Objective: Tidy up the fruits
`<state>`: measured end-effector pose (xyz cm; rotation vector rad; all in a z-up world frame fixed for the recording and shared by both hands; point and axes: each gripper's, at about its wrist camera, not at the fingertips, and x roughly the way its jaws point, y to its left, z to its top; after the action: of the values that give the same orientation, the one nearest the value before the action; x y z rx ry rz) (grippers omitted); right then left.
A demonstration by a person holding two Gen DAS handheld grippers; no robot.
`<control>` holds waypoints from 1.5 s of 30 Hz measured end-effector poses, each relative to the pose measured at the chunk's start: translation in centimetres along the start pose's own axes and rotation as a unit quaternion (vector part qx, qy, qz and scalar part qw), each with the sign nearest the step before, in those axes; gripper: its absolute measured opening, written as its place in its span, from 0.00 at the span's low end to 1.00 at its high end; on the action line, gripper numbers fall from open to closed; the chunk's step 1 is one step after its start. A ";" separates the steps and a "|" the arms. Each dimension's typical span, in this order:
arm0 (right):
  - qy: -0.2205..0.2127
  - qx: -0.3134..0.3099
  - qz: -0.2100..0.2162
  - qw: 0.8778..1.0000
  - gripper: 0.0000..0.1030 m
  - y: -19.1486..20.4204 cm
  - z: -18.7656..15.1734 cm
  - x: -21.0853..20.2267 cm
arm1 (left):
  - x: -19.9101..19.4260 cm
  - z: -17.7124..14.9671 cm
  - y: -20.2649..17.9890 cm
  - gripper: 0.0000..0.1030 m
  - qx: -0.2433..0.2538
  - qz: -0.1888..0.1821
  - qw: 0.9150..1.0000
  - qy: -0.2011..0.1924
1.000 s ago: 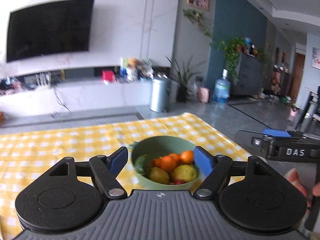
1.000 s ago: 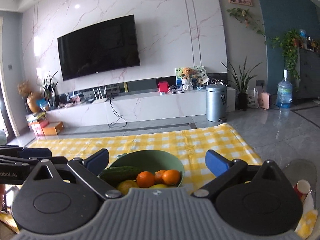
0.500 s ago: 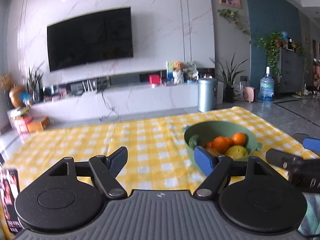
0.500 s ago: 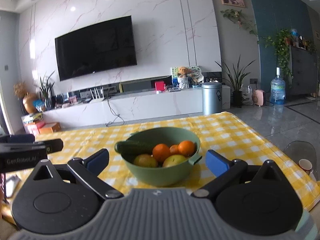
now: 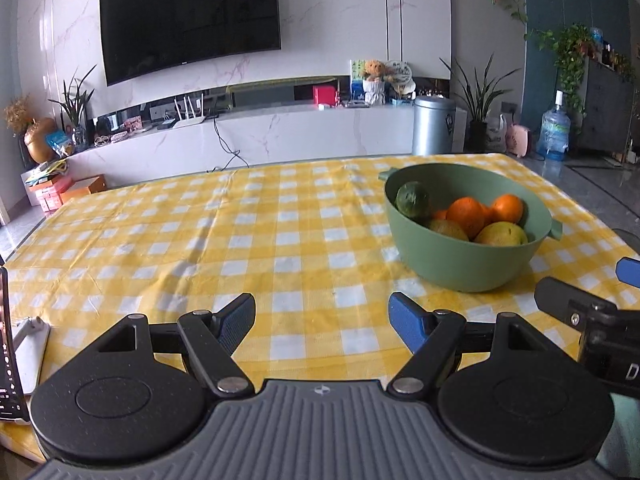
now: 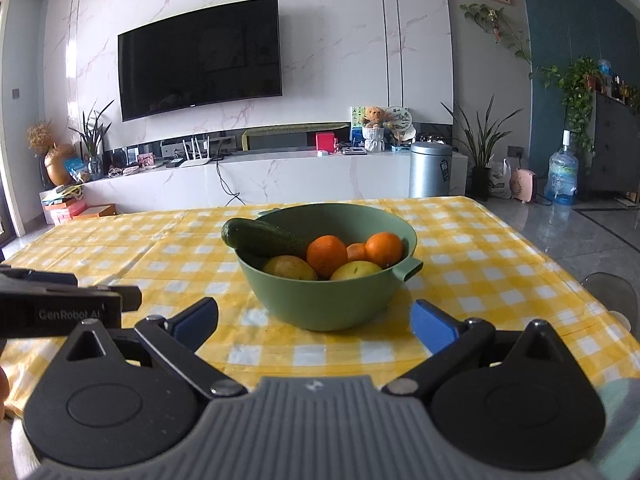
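A green bowl stands on the yellow checked tablecloth. It holds a dark green cucumber, oranges and yellow-green fruits. My right gripper is open and empty, just in front of the bowl. My left gripper is open and empty over bare cloth, left of the bowl, whose oranges and cucumber end show there. The right gripper's side shows at the right edge of the left wrist view.
A white object and a dark screen edge lie at the table's near left corner. A clear cup sits off the table's right edge. A TV wall, a low cabinet and a metal bin stand beyond the table.
Both grippers pulled back and lowered toward the near table edge. The left one swung left, so the bowl now sits to its right. The bowl and fruit have not moved.
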<state>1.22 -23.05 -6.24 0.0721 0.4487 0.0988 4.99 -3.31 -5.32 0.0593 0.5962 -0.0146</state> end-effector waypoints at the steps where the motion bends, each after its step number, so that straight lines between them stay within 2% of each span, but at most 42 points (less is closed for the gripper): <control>1: 0.002 0.004 0.000 1.000 0.96 -0.1 0.0 0.2 | 0.1 0.0 -0.1 0.86 0.001 0.000 1.000 0.003; 13: 0.014 0.013 0.001 1.000 0.96 -0.2 -0.1 0.7 | 0.3 0.0 -0.3 0.86 0.008 -0.005 1.000 0.015; 45: 0.015 0.009 0.001 1.000 0.96 0.1 -0.3 0.7 | -0.4 0.3 -0.3 0.86 0.011 -0.006 1.000 0.015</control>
<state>1.72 -22.87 -6.78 0.0881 0.4794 0.0982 4.81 -3.58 -4.90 0.0776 0.6273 -0.0330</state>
